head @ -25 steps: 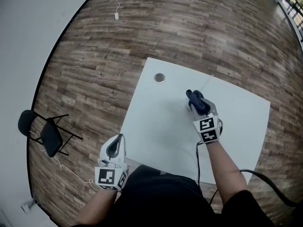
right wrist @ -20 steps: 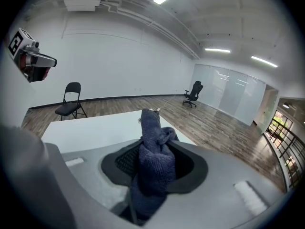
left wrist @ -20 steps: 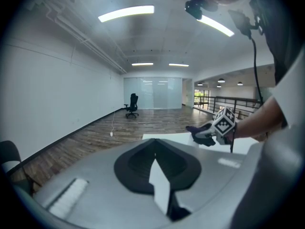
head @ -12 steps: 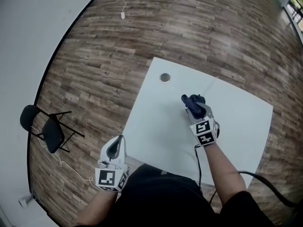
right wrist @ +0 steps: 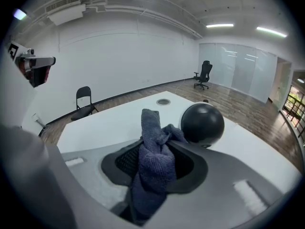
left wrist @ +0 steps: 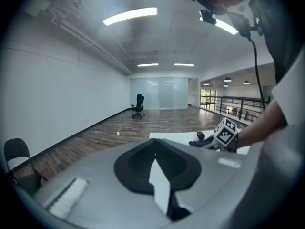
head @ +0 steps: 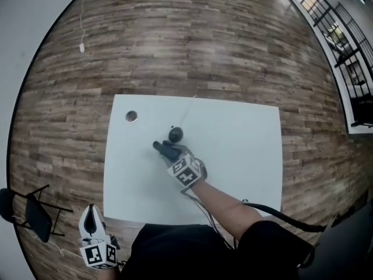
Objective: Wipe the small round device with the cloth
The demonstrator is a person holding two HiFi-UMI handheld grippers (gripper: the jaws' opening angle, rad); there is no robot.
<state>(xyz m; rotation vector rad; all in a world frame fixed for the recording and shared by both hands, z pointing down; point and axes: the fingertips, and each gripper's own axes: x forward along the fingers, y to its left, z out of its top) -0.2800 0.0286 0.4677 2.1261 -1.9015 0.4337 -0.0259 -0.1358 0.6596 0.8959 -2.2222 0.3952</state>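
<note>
A white square worktop stands on a wood-plank floor, seen from above. The right hand-held gripper reaches over the middle of the worktop, its jaws clamped on a bunched dark blue cloth that sticks up past the jaw tips. The small round device, a glossy black ball, sits on the worktop just beyond this gripper's tips, off to the right of the cloth. Whether cloth and ball touch cannot be told. A thin cable runs from the ball away from the gripper to the far edge. A round grommet hole lies farther off to the gripper's left. The left hand-held gripper is well apart from the worktop's near left corner, jaws together and empty, with a dark folding chair to its left.
</note>
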